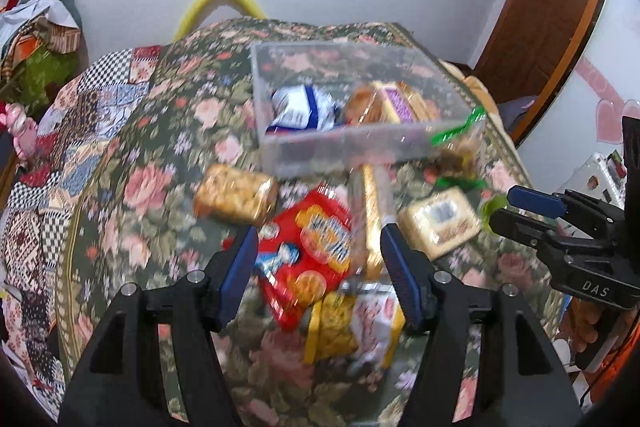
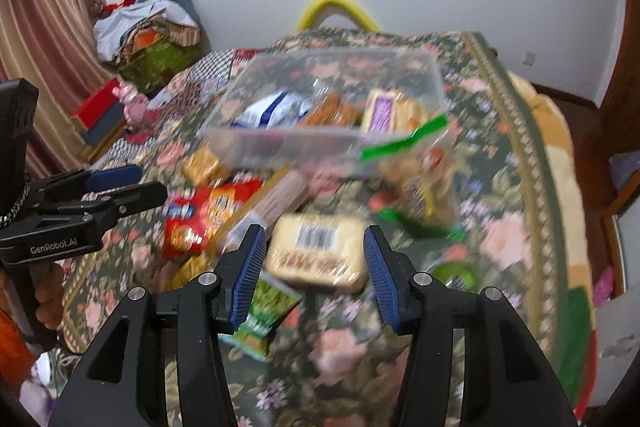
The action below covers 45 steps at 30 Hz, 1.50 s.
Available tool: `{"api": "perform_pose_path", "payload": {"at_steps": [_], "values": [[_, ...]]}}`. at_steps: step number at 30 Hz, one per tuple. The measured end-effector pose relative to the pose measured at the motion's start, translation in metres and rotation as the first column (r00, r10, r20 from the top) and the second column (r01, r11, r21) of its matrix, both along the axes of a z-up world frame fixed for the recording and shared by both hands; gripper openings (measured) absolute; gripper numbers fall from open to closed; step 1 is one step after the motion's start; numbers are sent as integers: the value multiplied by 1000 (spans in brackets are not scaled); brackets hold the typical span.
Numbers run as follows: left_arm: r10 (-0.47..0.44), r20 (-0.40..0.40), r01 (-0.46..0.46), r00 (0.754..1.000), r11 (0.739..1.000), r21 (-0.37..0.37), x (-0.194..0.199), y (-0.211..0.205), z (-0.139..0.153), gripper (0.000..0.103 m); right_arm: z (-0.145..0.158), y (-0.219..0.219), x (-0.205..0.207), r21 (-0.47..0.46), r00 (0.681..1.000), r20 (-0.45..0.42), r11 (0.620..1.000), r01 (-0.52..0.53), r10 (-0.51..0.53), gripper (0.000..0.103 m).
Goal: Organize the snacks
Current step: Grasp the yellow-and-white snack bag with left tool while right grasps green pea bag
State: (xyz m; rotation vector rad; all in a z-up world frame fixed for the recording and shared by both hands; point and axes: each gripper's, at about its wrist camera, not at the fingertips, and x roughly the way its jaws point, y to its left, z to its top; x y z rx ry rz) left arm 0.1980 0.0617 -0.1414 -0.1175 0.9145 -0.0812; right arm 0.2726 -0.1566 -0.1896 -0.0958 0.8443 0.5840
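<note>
Where the floral cloth [image 2: 500, 235] ran out at its braided right border, the surface dropped away to the floor; whether it covered a bed or a bench could not be told. The far edge met a yellow hoop [image 2: 338, 7] by the wall. Open cloth lay right of the snacks and in the near foreground of both views.

A clear tub [image 1: 360, 147] stood toward the far side, holding a blue-white bag [image 1: 300, 105], a purple-labelled pack [image 1: 394, 103] and, in the right view, a brown pack. A green-topped bag [image 2: 416, 163] leaned at its near right corner.

Loose snacks crowded the near ground: a biscuit pack [image 1: 234, 197] well left, a red pack [image 1: 308, 251], a long sleeve [image 1: 372, 223] just beside it, a yellow pack [image 1: 352, 327] nearest, a barcoded pack [image 2: 320, 251] and a green sachet [image 2: 260, 315].

The left tongs [image 1: 320, 269] pointed steeply down over the red pack and sleeve, jaws spread and not pressing either. The right tongs [image 2: 316, 273] pointed down likewise, jaws spread either side of the barcoded pack without contact visible. Both frames were blurred. Each tool appeared side-on in the other's view, with fingers wrapped on the left handle.
</note>
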Motion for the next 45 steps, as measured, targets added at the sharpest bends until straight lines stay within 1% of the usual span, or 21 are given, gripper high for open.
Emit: {"api": "perform_pose_path", "payload": {"at_steps": [10, 13, 14, 16, 18, 21, 23, 26, 28, 29, 31, 32, 36, 38, 39, 40, 43, 45], "values": [[-33, -57, 33, 998, 999, -1, -31, 3, -33, 65, -41, 26, -15, 20, 989, -129, 998, -65, 67, 48], [-27, -70, 25, 997, 999, -30, -39, 5, -41, 65, -52, 31, -15, 38, 981, -176, 996, -78, 83, 48], [-26, -76, 22, 997, 999, -47, -41, 6, -43, 66, -56, 33, -15, 31, 981, -179, 997, -75, 79, 48], [-25, -86, 19, 996, 998, -63, -44, 6, -46, 66, -58, 33, -14, 27, 982, -175, 998, -64, 68, 54], [-28, -90, 22, 996, 998, -62, -45, 5, -48, 67, -58, 30, -13, 31, 982, -179, 998, -59, 63, 55], [-39, -93, 34, 995, 998, -61, -48, 1, -52, 69, -63, 24, -13, -12, 984, -171, 999, -48, 45, 55], [-54, -97, 48, 994, 997, -66, -47, -4, -54, 70, -64, 17, -16, -23, 986, -160, 999, -49, 44, 53], [-65, -102, 58, 993, 995, -76, -46, -10, -56, 75, -62, 6, -20, -46, 989, -142, 998, -40, 33, 52], [-72, -109, 62, 991, 994, -94, -44, -12, -57, 83, -62, -1, -19, -41, 989, -146, 999, -35, 28, 52], [-75, -113, 62, 991, 992, -111, -42, -14, -58, 84, -61, -5, -18, -33, 988, -154, 999, -34, 29, 51], [-76, -118, 61, 990, 991, -123, -40, -17, -59, 84, -60, -11, -17, -24, 986, -161, 999, -35, 31, 45], [-81, -121, 66, 989, 990, -125, -39, -19, -61, 85, -59, -14, -16, -18, 986, -164, 999, -33, 30, 44], [-87, -139, 75, 987, 993, -89, -31, -28, -70, 85, -62, -18, -12, -3, 983, -180, 999, -36, 35, 45], [-81, -155, 70, 985, 995, -78, -27, -30, -77, 85, -63, -16, -11, 10, 979, -199, 999, -37, 38, 47], [-78, -162, 66, 984, 995, -80, -24, -30, -80, 85, -63, -11, -9, 16, 978, -203, 999, -38, 40, 50], [-76, -167, 62, 983, 994, -87, -22, -29, -82, 85, -63, -12, -9, 22, 978, -204, 999, -36, 40, 50], [-64, -172, 46, 983, 993, -104, -16, -28, -89, 85, -65, -7, -9, 9, 982, -186, 999, -37, 38, 50], [-59, -160, 43, 985, 994, -100, -15, -29, -90, 84, -66, -3, -12, -18, 987, -159, 999, -43, 39, 50]]}}
